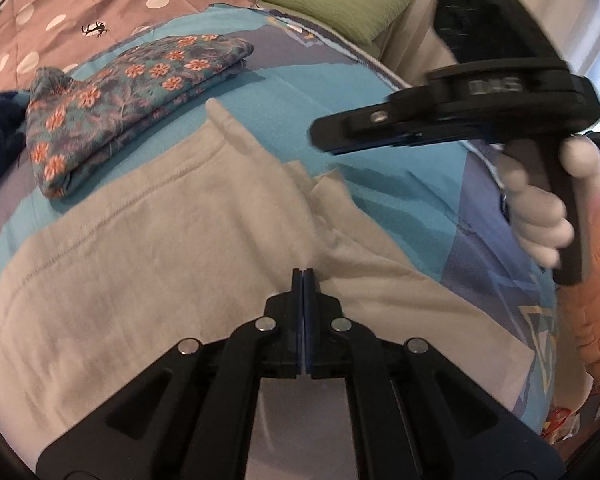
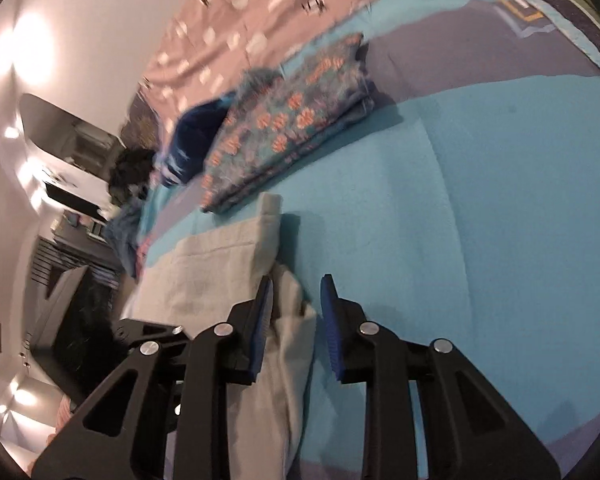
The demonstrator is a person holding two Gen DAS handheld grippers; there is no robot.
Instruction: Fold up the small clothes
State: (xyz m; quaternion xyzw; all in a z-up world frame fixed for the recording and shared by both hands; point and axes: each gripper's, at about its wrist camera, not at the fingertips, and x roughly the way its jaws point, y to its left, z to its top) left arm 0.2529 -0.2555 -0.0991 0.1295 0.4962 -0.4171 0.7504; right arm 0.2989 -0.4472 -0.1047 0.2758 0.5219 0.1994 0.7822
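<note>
Beige cotton garment (image 1: 148, 232): its near edge was hidden under your closed left gripper (image 1: 303, 274); grip unclear.
Right gripper (image 2: 296, 296): you held it open, blurred, above that garment's edge.
Floral folded cloth (image 1: 112, 108): partly cut off.

Beige garment (image 1: 148, 240), orange-flowered teal bundle (image 1: 120, 108)

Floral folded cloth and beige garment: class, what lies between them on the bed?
Only a bare strip of turquoise blanket separates the floral folded cloth from the beige garment; nothing rests there. Both wrist views show this.
</note>
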